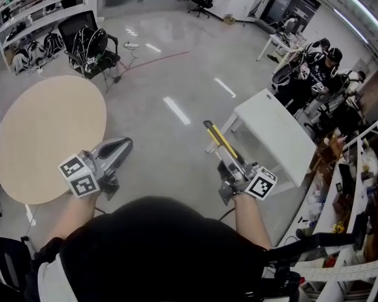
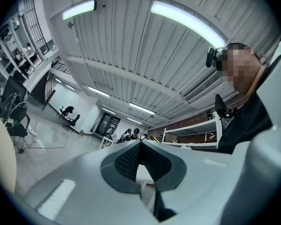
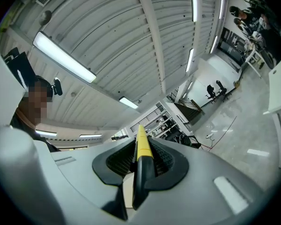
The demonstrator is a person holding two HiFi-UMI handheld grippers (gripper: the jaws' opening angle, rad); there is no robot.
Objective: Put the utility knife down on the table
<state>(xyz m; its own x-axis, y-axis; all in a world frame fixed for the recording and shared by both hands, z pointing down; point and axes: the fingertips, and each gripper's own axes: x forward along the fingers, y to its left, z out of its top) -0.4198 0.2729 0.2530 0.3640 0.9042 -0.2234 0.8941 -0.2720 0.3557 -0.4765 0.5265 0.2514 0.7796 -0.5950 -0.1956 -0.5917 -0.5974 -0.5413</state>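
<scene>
The right hand-held gripper (image 3: 141, 146) is clamped on the utility knife (image 3: 139, 177). The dark handle sits between the ribbed pads, and the yellow-topped front end sticks out past the jaw tips. In the head view this hand-held gripper (image 1: 230, 163) is held up in the air, with the knife (image 1: 215, 137) pointing away from the person over the glossy grey floor (image 1: 170, 74). It touches no surface.

The left hand-held gripper (image 2: 140, 144) has its jaws closed tip to tip with nothing between them. In the head view it (image 1: 123, 146) hangs just beside the rim of a round wooden bench (image 1: 44, 131).

A white rectangular bench (image 1: 274, 134) stands just right of the knife. A black office chair (image 1: 91, 43) stands beyond the round bench. White shelving (image 1: 359, 194) runs along the right.
</scene>
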